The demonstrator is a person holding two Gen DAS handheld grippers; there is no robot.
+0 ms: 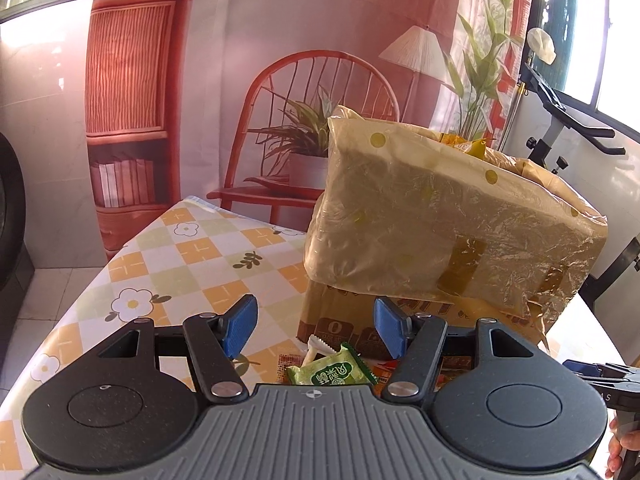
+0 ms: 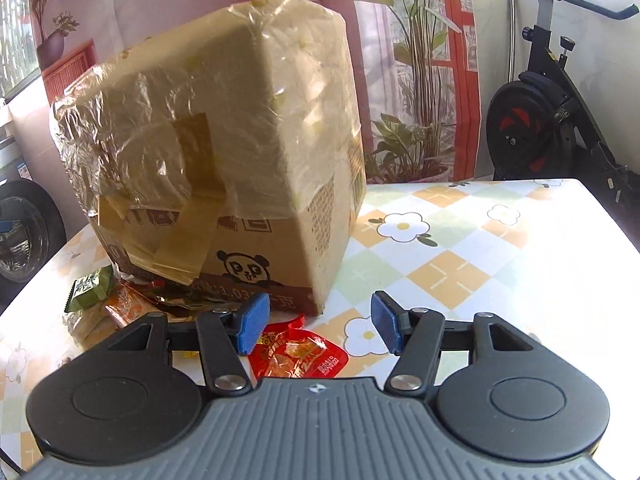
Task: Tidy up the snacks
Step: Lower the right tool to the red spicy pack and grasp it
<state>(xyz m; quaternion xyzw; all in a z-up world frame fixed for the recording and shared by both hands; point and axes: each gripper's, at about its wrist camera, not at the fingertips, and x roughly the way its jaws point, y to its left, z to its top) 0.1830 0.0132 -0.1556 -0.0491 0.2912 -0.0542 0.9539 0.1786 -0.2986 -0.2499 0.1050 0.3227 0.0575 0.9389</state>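
Snacks lie just under both grippers: a red packet [image 2: 298, 354] sits below and between the spread, empty jaws of the right gripper [image 2: 316, 322], its long axis running left to right, while a green packet [image 1: 332, 372] lies beneath the left gripper [image 1: 316, 328], also apart and holding nothing (each hand looks nearest its own packet). Beyond stands the plastic-lined cardboard box [image 2: 224, 152] on the checked tablecloth [image 2: 460, 264]. Farther off: printed backdrop [image 1: 224, 40], exercise bike [image 2: 552, 112].

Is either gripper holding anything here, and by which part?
Nothing is held. The left gripper and right gripper are both open and empty above the snack packets.
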